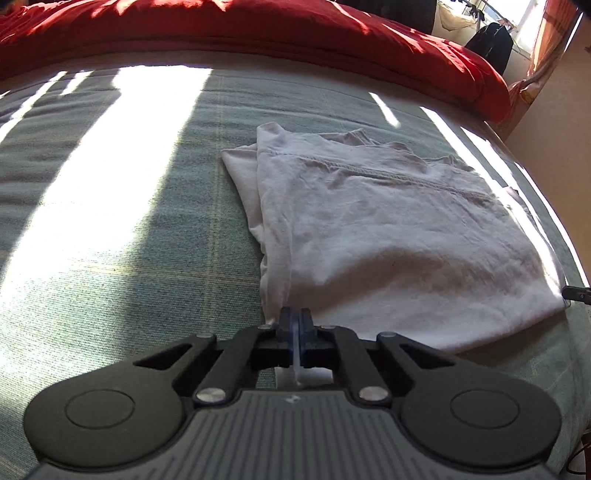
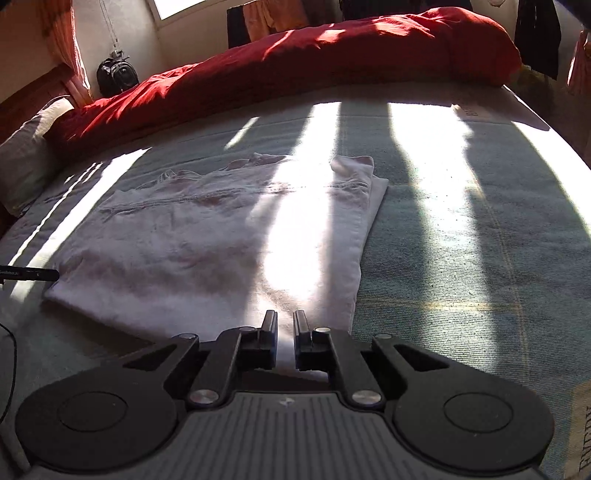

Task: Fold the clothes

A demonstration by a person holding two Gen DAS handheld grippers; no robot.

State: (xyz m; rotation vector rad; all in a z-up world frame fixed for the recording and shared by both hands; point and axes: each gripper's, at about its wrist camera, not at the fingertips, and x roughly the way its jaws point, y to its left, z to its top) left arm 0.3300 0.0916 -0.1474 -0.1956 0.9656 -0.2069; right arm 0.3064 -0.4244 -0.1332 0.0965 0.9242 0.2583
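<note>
Sunlight falls in broad bars across a green plaid bedspread (image 1: pixel 110 229), where we work at folding laundry beside a rumpled red duvet (image 1: pixel 295 33) heaped along the far side of the bed. At the centre lies a white garment (image 1: pixel 388 229), folded into a rough rectangle with a stitched hem running across its upper layer and a second layer showing along one long side. We hold the left gripper (image 1: pixel 294 317) at the garment's near corner; its jaws are pressed together on a thin fold of the white fabric, which shows between the pads and again just behind them. Our right gripper (image 2: pixel 285 319) hangs over the garment's near edge, toward the opposite corner; its jaws stand a narrow gap apart, with the cloth visible below that gap, and we cannot tell whether the pads pinch any fabric. In each wrist view the tip of the other gripper pokes in at the frame's edge, next to the garment. Behind the bed a dark backpack (image 2: pixel 116 75) sits under a window hung with orange curtains (image 2: pixel 62 40).
</note>
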